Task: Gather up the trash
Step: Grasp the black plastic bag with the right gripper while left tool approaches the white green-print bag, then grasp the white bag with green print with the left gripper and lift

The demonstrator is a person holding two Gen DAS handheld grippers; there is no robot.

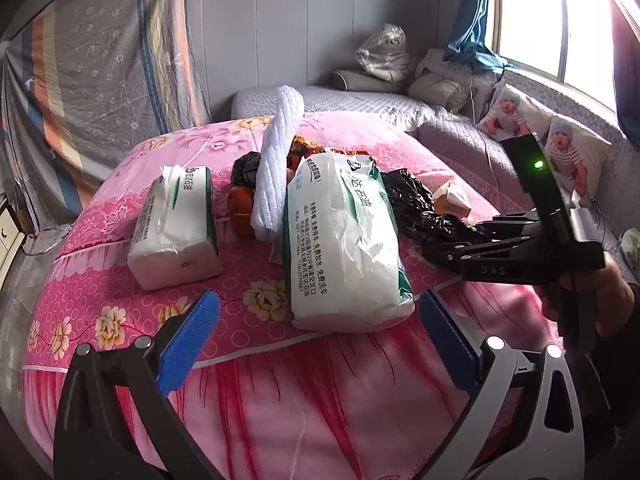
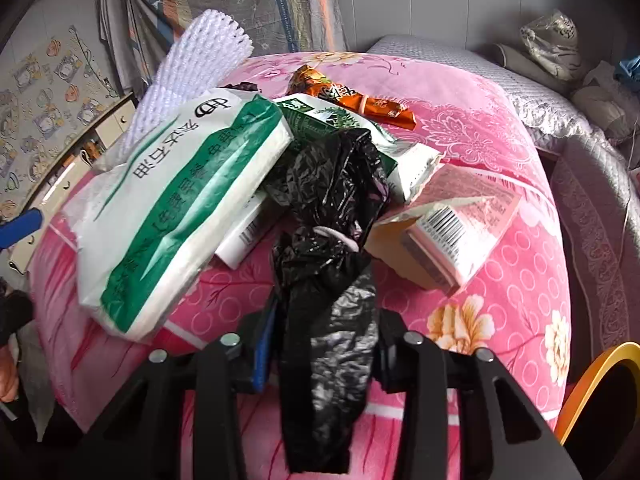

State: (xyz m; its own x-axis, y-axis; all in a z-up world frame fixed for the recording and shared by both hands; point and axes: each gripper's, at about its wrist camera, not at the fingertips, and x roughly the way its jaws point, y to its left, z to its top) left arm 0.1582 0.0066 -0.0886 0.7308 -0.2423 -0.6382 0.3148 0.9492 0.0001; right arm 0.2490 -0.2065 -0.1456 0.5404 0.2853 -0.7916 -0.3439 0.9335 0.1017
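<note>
A pile of trash lies on a pink floral quilt [image 1: 280, 400]. It holds a large tissue pack [image 1: 344, 240], a small tissue pack [image 1: 176, 224], a white foam net [image 1: 276, 160], a crumpled black plastic bag [image 2: 328, 240], an orange snack wrapper [image 2: 348, 100] and a small carton [image 2: 452, 232]. My right gripper [image 2: 324, 344] is shut on the near end of the black bag, which runs up between its fingers. In the left wrist view the right gripper [image 1: 434, 246] reaches in from the right onto the black bag [image 1: 412, 200]. My left gripper [image 1: 320, 340] stands open just before the large tissue pack, holding nothing.
A grey bed [image 1: 360, 100] with baby-print pillows [image 1: 516, 116] lies behind the quilt, under a window. A yellow-rimmed dark container [image 2: 600, 392] shows at the lower right of the right wrist view. A cabinet [image 2: 80, 152] stands to the left. A hand [image 1: 600, 300] holds the right gripper.
</note>
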